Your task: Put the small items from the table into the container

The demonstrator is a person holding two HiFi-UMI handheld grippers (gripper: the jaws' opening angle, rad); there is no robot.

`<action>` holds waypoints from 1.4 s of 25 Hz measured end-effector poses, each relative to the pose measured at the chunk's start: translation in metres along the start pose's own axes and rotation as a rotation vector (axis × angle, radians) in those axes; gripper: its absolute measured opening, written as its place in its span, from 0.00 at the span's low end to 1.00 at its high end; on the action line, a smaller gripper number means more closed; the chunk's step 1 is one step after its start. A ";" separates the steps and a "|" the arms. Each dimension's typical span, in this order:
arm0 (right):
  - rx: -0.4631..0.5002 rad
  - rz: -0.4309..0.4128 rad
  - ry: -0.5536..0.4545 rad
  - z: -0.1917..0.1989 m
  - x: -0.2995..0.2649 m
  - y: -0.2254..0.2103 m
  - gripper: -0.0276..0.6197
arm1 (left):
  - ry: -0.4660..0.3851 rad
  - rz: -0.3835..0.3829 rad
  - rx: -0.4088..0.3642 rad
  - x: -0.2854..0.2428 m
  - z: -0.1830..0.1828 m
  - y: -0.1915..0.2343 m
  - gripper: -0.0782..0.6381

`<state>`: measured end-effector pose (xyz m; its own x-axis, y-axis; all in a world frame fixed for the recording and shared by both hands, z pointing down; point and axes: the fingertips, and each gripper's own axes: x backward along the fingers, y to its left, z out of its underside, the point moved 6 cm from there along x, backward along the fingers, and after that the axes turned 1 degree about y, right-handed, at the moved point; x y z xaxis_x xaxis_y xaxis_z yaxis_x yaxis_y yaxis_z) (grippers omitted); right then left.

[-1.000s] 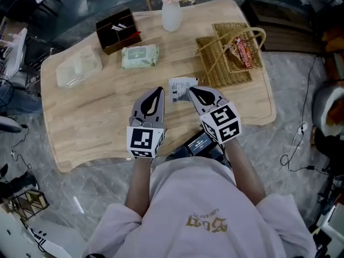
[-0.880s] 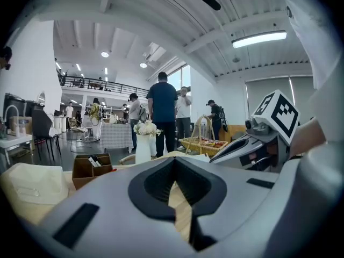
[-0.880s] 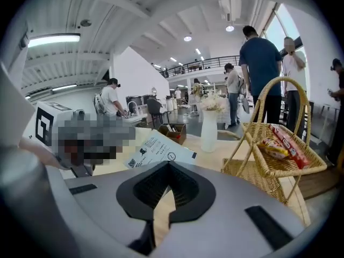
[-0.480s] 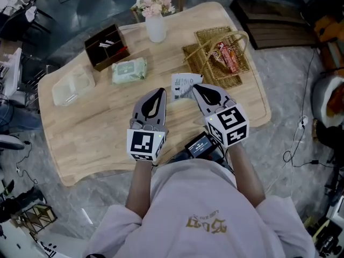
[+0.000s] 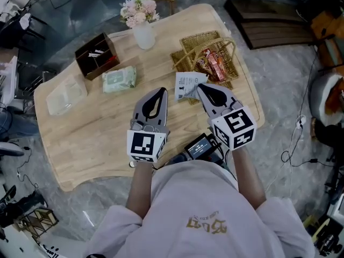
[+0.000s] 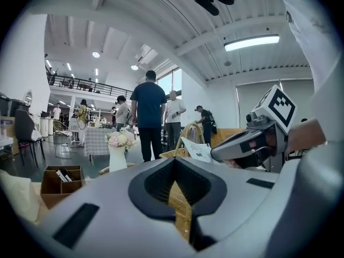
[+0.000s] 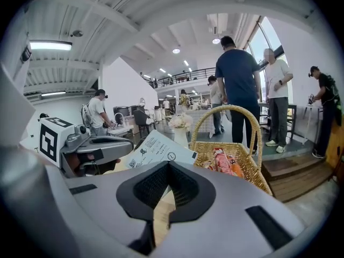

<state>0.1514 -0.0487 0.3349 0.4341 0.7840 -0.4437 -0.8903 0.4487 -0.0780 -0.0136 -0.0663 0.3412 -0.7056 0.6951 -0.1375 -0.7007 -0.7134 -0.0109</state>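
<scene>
My right gripper (image 5: 200, 88) is shut on a white printed paper packet (image 5: 186, 85), held above the table at the near left edge of the wicker basket (image 5: 189, 41). Red snack packets (image 5: 211, 64) lie inside the basket. The right gripper view shows the packet (image 7: 156, 148) sticking up from the shut jaws, with the basket (image 7: 252, 168) just beyond to the right. Beside it on the left, my left gripper (image 5: 159, 92) is shut with nothing in it. From the left gripper view I see the right gripper (image 6: 215, 153) holding the packet (image 6: 198, 149).
On the wooden table (image 5: 97, 138) stand a white vase of flowers (image 5: 142, 34), a dark brown box (image 5: 95, 55), a green wipes pack (image 5: 119, 79) and a clear plastic container (image 5: 66, 94). Several people stand beyond the table in the gripper views.
Both grippers have lifted and moved forward together. The white packet in the right gripper has come from over the bare table to the basket's near edge.
</scene>
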 end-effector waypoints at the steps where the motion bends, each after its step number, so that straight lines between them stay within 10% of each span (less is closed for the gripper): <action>1: 0.001 0.002 -0.005 0.000 0.002 -0.005 0.07 | -0.001 0.001 0.000 -0.005 -0.001 -0.002 0.10; 35: 0.011 0.172 0.021 -0.001 -0.019 -0.118 0.07 | 0.069 -0.059 0.029 -0.073 0.006 -0.009 0.10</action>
<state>0.2483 -0.1165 0.3518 0.2727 0.8405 -0.4683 -0.9495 0.3135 0.0098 0.0434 -0.1100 0.3572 -0.6546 0.7276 -0.2052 -0.7444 -0.6676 0.0076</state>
